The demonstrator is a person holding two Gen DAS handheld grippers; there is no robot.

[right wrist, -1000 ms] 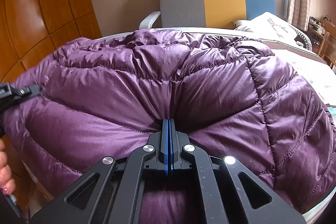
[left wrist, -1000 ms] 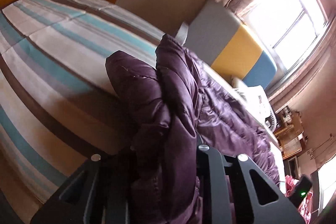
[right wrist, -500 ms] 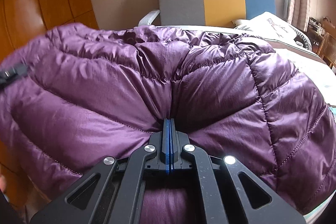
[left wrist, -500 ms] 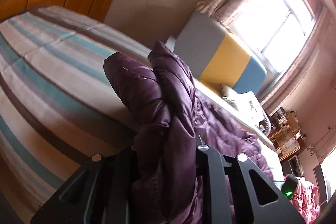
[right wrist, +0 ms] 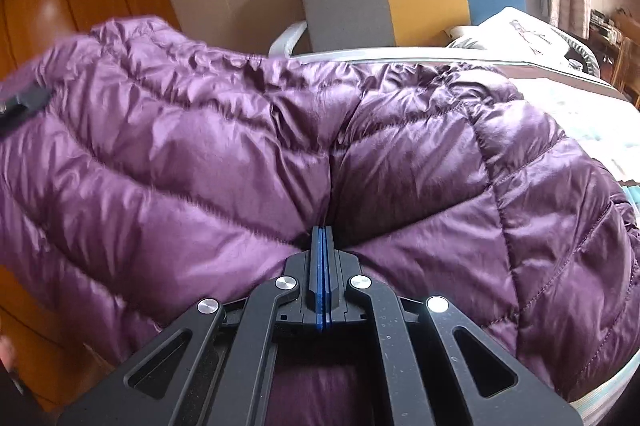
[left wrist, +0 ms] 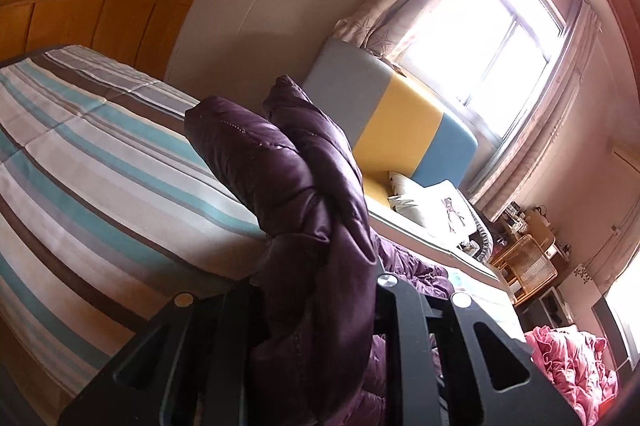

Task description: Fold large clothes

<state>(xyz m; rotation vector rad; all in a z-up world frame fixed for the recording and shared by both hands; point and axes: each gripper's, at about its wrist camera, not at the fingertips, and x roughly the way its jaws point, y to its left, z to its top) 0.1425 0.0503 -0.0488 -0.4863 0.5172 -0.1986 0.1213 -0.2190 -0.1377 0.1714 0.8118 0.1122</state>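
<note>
My left gripper (left wrist: 316, 290) clamps a thick bunched fold of the purple down jacket (right wrist: 280, 162) above the striped bed (left wrist: 100, 178); my right gripper (right wrist: 322, 238) pinches its quilted edge at 6 o'clock, fingers (right wrist: 317, 266) pressed together.

One purple jacket (right wrist: 240, 154), two claws, one bed (left wrist: 80, 166), one pillow (left wrist: 436, 202)

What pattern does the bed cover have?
Stripes of teal, white, grey and brown on the bed cover; left wrist view shows it best.
</note>
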